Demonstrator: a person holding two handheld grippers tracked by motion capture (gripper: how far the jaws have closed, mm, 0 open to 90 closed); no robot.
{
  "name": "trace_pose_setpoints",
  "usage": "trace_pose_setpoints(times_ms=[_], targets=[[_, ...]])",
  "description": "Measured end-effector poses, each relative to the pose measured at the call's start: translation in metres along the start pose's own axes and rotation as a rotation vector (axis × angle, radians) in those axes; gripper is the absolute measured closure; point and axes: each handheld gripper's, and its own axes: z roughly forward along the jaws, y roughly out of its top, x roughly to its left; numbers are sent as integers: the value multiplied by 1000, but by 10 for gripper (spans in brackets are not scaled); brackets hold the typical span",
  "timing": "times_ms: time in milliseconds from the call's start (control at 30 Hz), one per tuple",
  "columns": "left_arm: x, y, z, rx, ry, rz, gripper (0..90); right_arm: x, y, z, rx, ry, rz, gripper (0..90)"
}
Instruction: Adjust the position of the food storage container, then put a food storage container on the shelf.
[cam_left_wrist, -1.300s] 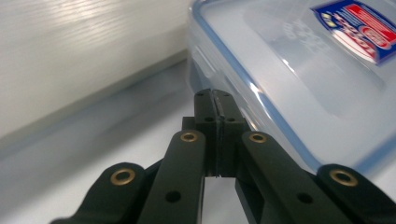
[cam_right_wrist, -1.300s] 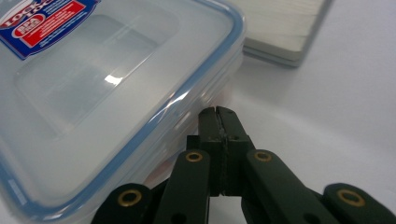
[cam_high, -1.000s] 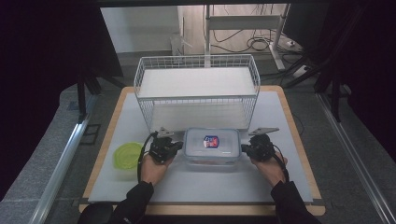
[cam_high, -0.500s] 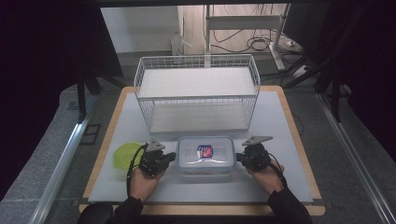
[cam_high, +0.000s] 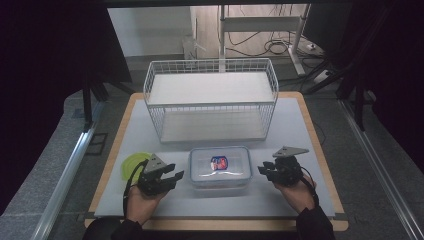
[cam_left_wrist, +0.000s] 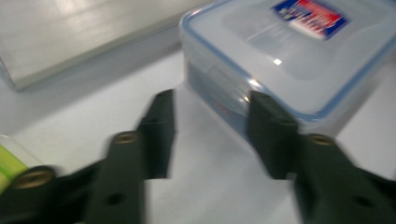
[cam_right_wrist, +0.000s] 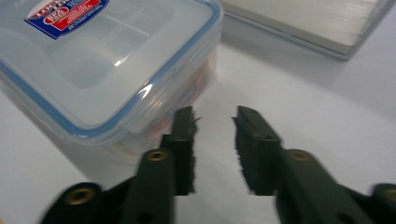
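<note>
- Left gripper (cam_high: 175, 176): jaws just been opening, part open, nothing btwn them; sits just left of container (cam_high: 220, 166).
- Right gripper (cam_high: 264, 170): same, part open, empty, just right of it.
- Container: lid on, near front edge of table (cam_high: 300, 125), in front of wire rack (cam_high: 210, 100).
- Risk: re-grip w/ one side only → box skids or twists toward front edge; green lid (cam_high: 131, 164) near left gripper could get knocked.

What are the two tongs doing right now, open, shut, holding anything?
Left tongs: jaws just opened, nothing between them, beside the lidded container.
Right tongs: jaws just opened, nothing between them, apart from the container.
</note>
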Motion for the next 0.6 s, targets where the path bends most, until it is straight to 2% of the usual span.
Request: trace_pose_setpoints(times_ms=[33,67,100,133,267,300,333,400,467,500,600], targets=[[0,-2,-1,-10,-15,11,350,-2,-3,-5,-12,10,7,553],[-1,-4,-2,-18,-22,22,350,-2,-3,-5,-12,10,7,553],[-1,-8,-1,6,-38,30,274,-3,-6,-7,-21,12,2,457],[-1,-8,-1,6,-38,30,243,-3,-8,-7,-21,19,-1,422],[-3,-11,4,41,-56,44,195,-4,-10,-6,-20,20,-8,332],[-4,-11,5,39,-60,48,162,-5,-9,-6,-31,25,-6,283],[-4,-10,6,35,-66,47,162,-5,-9,-6,-31,25,-6,283],[-4,-9,8,34,-71,49,115,-6,-9,-6,-44,24,-8,214],[-3,-9,10,28,-83,48,112,-6,-9,-6,-45,25,-9,198],[0,-10,11,23,-102,42,110,-6,-9,-5,-43,22,-2,176],[1,-9,12,22,-114,44,110,-6,-8,-4,-42,27,3,145]])
